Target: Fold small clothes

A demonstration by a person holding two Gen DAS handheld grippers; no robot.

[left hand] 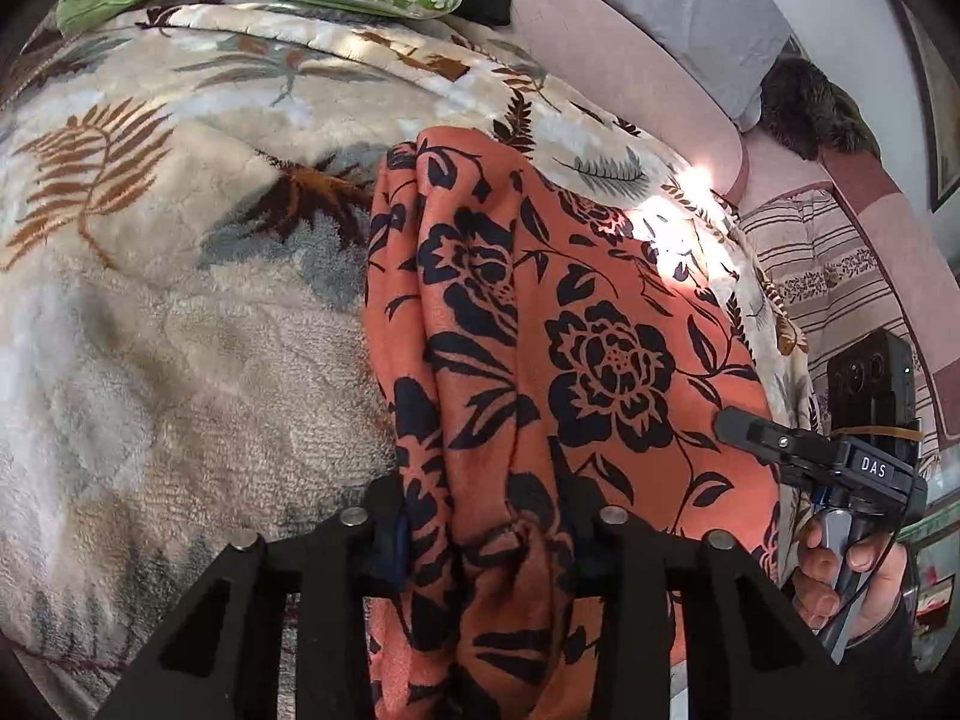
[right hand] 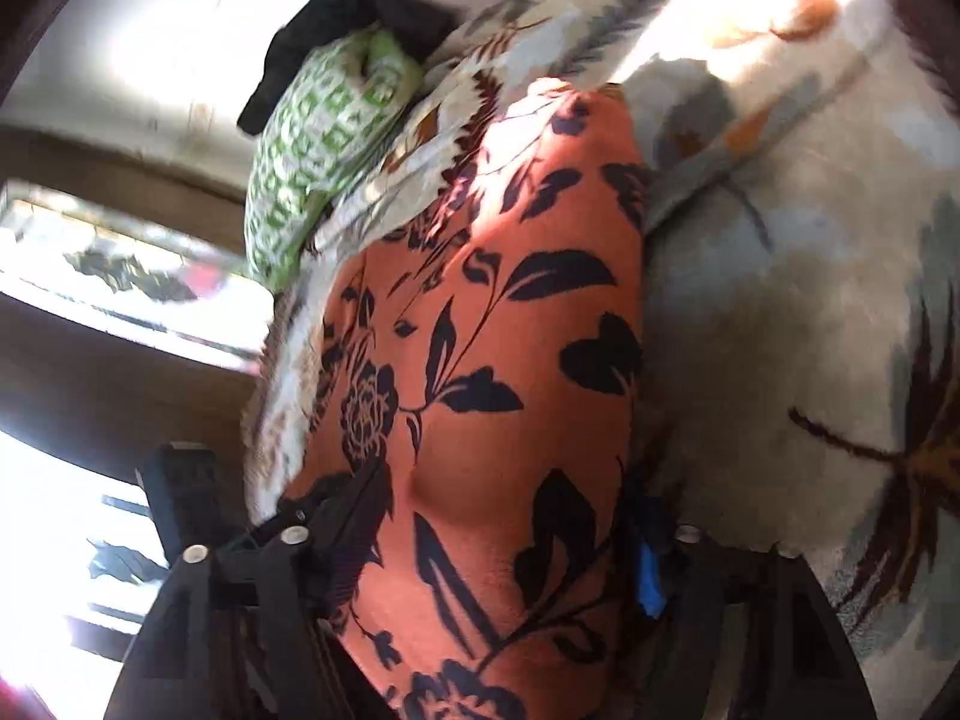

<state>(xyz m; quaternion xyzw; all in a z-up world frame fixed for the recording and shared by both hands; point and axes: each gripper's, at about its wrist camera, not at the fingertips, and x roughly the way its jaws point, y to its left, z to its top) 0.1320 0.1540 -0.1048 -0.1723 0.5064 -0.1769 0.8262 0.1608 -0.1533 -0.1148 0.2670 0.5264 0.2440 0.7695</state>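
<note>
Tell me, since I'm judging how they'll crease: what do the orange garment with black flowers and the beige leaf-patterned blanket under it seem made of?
The orange garment with black flowers looks like soft brushed knit or light fleece, matte: faint nap, rounded drapes rather than sharp creases. The beige leaf-patterned blanket looks like thick plush fleece: visible pile, faint sheen. Fibre type cannot be told.

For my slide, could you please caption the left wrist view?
Left gripper pinching an orange flowered cloth on a leaf-patterned blanket.
</note>
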